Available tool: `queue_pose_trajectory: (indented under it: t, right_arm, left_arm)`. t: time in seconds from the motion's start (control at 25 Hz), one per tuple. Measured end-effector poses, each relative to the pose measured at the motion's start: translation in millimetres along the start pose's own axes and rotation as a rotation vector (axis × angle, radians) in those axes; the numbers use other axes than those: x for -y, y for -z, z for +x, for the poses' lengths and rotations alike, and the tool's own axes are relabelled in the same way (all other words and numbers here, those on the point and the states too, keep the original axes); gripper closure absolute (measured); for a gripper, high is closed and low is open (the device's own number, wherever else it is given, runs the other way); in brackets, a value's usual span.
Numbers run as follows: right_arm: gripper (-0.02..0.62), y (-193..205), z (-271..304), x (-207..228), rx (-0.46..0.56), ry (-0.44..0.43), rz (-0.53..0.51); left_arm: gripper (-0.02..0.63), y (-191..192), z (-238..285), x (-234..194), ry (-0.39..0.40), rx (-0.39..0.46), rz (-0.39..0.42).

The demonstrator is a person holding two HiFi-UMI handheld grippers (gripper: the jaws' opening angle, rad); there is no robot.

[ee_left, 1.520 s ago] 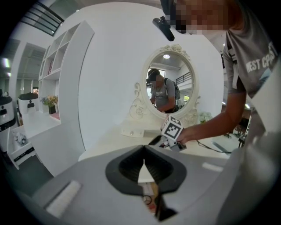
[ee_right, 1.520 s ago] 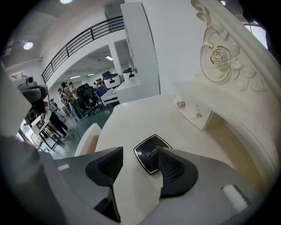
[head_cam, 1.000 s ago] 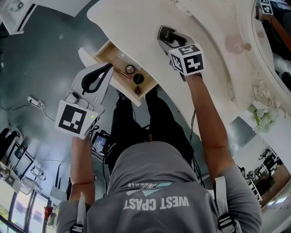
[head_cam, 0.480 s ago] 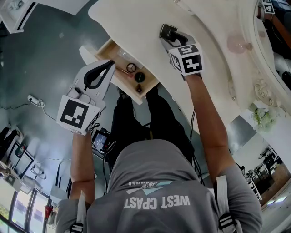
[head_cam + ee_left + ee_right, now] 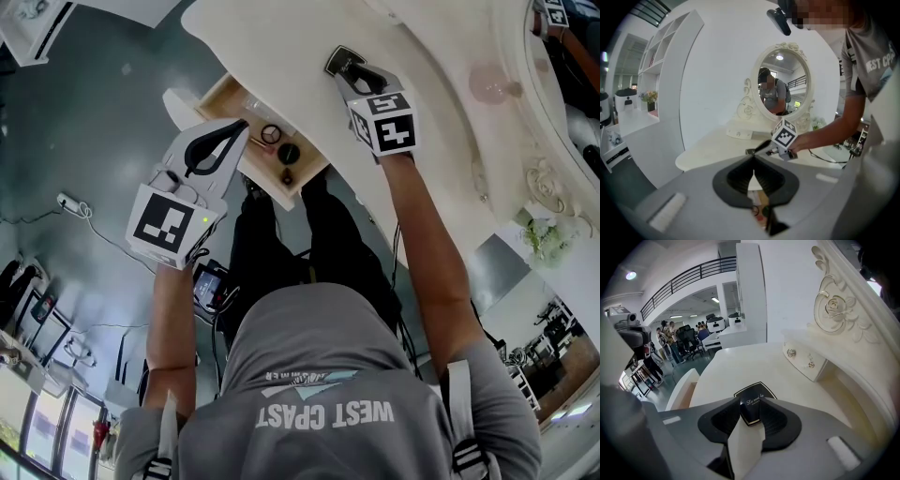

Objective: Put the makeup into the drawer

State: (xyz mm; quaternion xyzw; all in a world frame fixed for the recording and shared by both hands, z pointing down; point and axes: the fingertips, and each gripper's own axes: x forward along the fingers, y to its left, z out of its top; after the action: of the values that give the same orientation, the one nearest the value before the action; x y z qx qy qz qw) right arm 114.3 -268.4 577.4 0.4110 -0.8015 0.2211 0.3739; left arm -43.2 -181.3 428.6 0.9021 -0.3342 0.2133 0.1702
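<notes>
A black makeup case (image 5: pixel 750 401) with pale print lies on the cream dressing table (image 5: pixel 441 159). My right gripper (image 5: pixel 751 409) has it between its pads. The jaws have just been closing and now press its sides. In the head view the same case (image 5: pixel 338 61) shows at the right gripper (image 5: pixel 345 69) tips, near the table's far edge. The wooden drawer (image 5: pixel 225 101) stands open on the left, with small round makeup items (image 5: pixel 288 152) inside. My left gripper (image 5: pixel 240 127) hangs over the drawer front, shut and empty. In the left gripper view its jaws (image 5: pixel 753 160) meet in front of the drawer contents (image 5: pixel 761 209).
An oval mirror (image 5: pixel 780 84) in an ornate white frame stands at the back of the table. Below it sits a small box with two knobs (image 5: pixel 805 363). A pink round object (image 5: pixel 491 89) rests near the mirror. The person's legs (image 5: pixel 281 244) are under the table.
My left gripper has shifted up and right in the head view, closer over the open drawer. The right gripper has stayed at the black case.
</notes>
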Motion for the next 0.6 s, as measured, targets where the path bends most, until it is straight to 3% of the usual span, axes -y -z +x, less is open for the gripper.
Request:
queue_pose_trajectory:
  t: [0.6]
  right_arm:
    - [0.495,10,-8,-16,0.013,-0.008,-0.008]
  left_arm:
    - [0.603,18,1,21,0.023,-0.037,-0.019]
